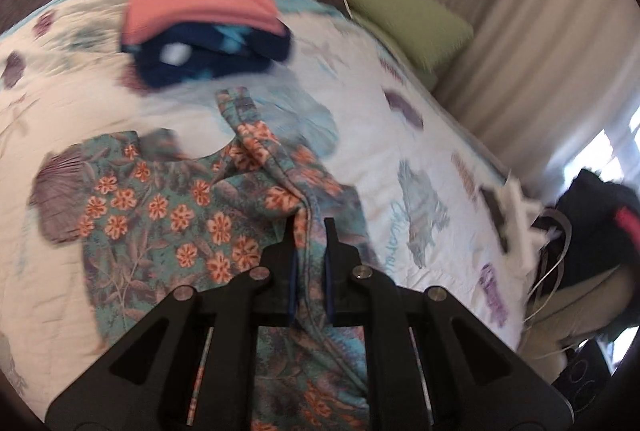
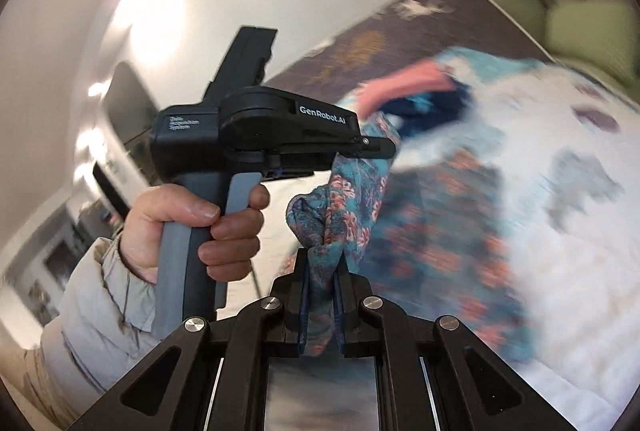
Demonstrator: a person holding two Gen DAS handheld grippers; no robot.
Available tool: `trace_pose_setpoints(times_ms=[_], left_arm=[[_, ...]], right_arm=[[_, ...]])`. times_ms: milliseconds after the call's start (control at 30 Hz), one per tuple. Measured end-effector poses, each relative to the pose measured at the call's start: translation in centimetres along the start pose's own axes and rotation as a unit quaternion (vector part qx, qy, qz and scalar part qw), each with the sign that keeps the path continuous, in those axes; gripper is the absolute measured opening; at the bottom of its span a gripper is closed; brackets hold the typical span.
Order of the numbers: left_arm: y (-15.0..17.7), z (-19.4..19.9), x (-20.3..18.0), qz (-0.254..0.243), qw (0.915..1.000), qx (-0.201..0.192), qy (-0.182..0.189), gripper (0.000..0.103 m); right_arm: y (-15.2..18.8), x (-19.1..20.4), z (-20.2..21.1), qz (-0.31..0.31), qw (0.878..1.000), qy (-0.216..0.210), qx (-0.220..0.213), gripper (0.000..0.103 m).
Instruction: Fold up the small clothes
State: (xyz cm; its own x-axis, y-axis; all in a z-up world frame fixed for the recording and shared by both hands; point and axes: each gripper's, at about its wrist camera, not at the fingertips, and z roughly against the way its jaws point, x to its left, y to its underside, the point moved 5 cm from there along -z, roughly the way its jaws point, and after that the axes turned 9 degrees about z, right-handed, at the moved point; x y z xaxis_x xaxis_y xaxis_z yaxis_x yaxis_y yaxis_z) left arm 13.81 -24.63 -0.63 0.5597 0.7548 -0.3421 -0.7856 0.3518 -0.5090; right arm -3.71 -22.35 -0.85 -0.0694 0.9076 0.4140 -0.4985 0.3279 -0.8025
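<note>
Left wrist view: left gripper (image 1: pixel 310 227) clamped shut on a bunched edge of the floral garment (image 1: pixel 160 215), cloth pinched between the 2 blue-padded fingers (image 1: pixel 291 283). Rest of the garment trailing away from the fingertips, partly spread on the white patterned quilt (image 1: pixel 400 119), one strap-like end lying toward a stack of 2 folded pieces, coral piece (image 1: pixel 200 7) on top of navy piece (image 1: pixel 216 55), farther up the bed. Right wrist view: right gripper (image 2: pixel 322 263) likewise closed on another gathered part of the same garment, fabric rising from it to the left gripper, gripped by a hand (image 2: pixel 192 227) in a pale sleeve, just ahead. Both grip points close together, held edge running short between them, body of the cloth hanging to the quilt side. Likely a fold in progress; next move seemingly hinging on carrying that shared edge across the spread portion.
</note>
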Motion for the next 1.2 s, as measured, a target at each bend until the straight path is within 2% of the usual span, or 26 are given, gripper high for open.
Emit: trace_pose_setpoints(times_ms=[167,267,367,433,533,600,700,800,867,967,1033,1067,1133,1200], left_arm=[[1.5,-3.4,-2.3,-0.051,0.9975,0.021,-0.045,0.014],[1.7,-3.1,-2.9,-0.061,0.9971,0.020,-0.042,0.022],[1.4,-1.1,-3.2,-0.054,0.9984,0.000,-0.018,0.025],[1.5,1.3,-3.1,-0.055,0.9981,-0.024,-0.007,0.036],[2.6,4.5,-2.1,-0.056,0.9964,-0.062,-0.018,0.055],[3.7,5.9,-0.9,-0.054,0.9952,-0.076,-0.029,0.055],[6.1,7.2,2.0,-0.040,0.9935,-0.083,-0.066,0.056],[9.4,8.3,4.8,-0.033,0.9848,-0.106,-0.133,0.056],[11.7,9.0,6.5,-0.024,0.9825,-0.101,-0.154,0.056],[14.7,9.2,8.7,0.015,0.9862,-0.081,-0.143,0.056],[16.3,9.3,9.6,0.028,0.9866,-0.073,-0.143,0.056],[16.9,9.3,9.7,0.027,0.9870,-0.071,-0.142,0.056],[17.9,9.3,9.2,0.017,0.9887,-0.070,-0.132,0.056],[18.7,9.1,8.2,-0.005,0.9906,-0.071,-0.117,0.062]], right_arm=[[1.7,-4.5,0.4,-0.054,0.998,0.021,0.016,0.009],[2.2,-4.9,0.2,-0.055,0.998,0.023,0.024,0.009],[2.5,-5.1,0.6,-0.051,0.998,0.028,0.028,0.009],[2.5,-5.8,0.6,-0.058,0.998,0.027,0.029,0.009],[2.8,-6.5,0.8,-0.064,0.997,0.025,0.031,0.009],[3.5,-6.7,1.2,-0.062,0.997,0.028,0.036,0.010],[4.1,-7.2,1.5,-0.071,0.996,0.030,0.041,0.010],[4.3,-7.8,2.1,-0.084,0.995,0.029,0.042,0.010],[4.2,-8.0,2.5,-0.089,0.995,0.027,0.040,0.010],[4.0,-8.0,2.5,-0.092,0.995,0.020,0.045,0.015],[3.8,-7.9,2.3,-0.095,0.994,0.017,0.052,0.022],[3.9,-7.8,2.3,-0.098,0.994,0.014,0.053,0.025],[3.8,-7.6,1.9,-0.105,0.993,0.005,0.062,0.040],[3.7,-7.4,1.4,-0.111,0.991,0.002,0.069,0.040]])
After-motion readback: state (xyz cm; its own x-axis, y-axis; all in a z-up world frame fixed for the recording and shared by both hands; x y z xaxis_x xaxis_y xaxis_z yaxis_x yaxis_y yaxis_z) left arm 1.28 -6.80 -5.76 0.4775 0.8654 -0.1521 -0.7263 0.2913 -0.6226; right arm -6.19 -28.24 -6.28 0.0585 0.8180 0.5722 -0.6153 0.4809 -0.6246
